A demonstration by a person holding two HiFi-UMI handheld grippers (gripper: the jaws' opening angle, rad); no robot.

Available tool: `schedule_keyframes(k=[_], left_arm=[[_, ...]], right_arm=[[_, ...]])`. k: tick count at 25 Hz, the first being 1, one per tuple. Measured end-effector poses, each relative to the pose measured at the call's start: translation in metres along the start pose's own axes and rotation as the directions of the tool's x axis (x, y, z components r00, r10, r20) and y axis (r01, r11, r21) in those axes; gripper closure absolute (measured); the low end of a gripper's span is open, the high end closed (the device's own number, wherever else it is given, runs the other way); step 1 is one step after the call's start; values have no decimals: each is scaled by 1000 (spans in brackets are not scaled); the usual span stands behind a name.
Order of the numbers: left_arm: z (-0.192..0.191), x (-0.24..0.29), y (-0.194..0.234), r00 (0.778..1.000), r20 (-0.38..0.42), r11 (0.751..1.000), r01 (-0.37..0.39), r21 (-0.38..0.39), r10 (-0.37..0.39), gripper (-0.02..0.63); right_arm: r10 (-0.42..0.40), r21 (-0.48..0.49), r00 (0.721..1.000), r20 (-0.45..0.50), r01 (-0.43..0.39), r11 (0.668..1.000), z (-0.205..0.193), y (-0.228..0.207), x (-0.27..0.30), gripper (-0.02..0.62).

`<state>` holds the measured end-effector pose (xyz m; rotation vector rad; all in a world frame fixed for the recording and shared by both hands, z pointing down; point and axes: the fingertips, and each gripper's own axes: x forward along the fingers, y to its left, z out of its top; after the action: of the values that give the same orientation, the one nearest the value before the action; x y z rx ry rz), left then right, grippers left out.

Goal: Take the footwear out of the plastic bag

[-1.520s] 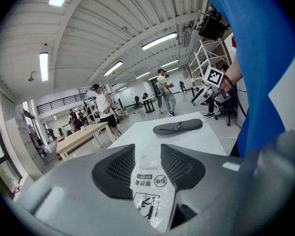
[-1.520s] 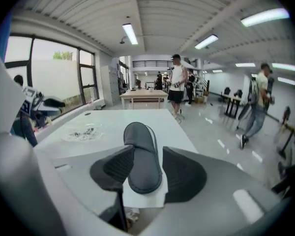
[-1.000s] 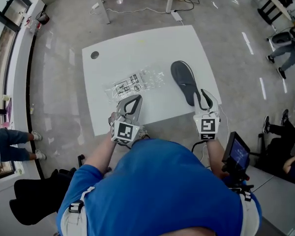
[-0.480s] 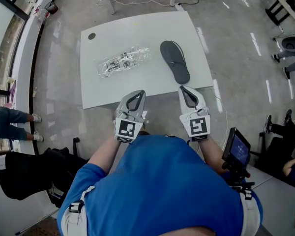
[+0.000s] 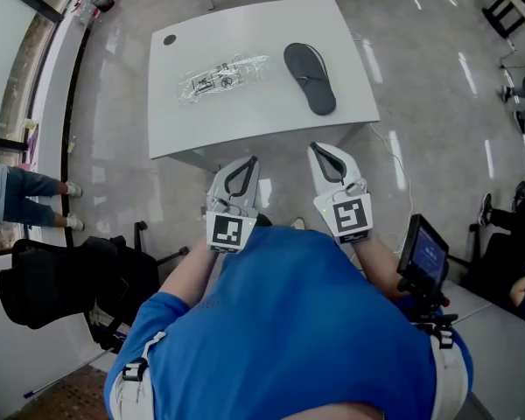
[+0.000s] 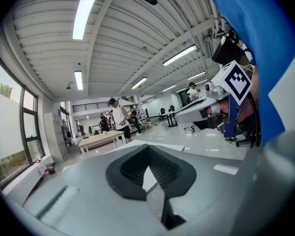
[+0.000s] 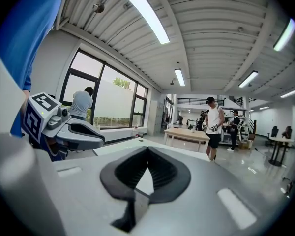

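The left gripper (image 5: 248, 160) and right gripper (image 5: 316, 147), jaws together on nothing, hang just short of the desk (image 5: 254, 121), so I think they should only rest clear: the slipper (image 5: 310, 77) lies ahead of the right jaws, outside the plastic bag (image 5: 223, 77).

Matt white table (image 5: 262, 119), crinkly clear plastic bag (image 5: 223, 75), matt dark flip-flop (image 5: 311, 79) — glossy grey floor (image 5: 114, 156)

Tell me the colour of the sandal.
Dark grey flip-flop sandal, clearest in the head view.

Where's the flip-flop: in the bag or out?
Out. The flip-flop lies bare on the table, apart from the plastic bag beside it.
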<state>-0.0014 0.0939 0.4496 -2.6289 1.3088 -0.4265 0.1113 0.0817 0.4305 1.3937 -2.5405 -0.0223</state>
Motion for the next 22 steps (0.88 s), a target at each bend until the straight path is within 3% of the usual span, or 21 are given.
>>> schedule_keyframes(k=[9, 22], left_arm=[[11, -25, 8, 998, 34, 999, 44, -30, -43, 600], [-2, -43, 25, 998, 43, 996, 51, -74, -47, 600]], right_arm=[[-14, 8, 1000, 17, 14, 1000, 23, 34, 1, 592], [-16, 43, 1000, -10, 17, 999, 20, 64, 11, 592]])
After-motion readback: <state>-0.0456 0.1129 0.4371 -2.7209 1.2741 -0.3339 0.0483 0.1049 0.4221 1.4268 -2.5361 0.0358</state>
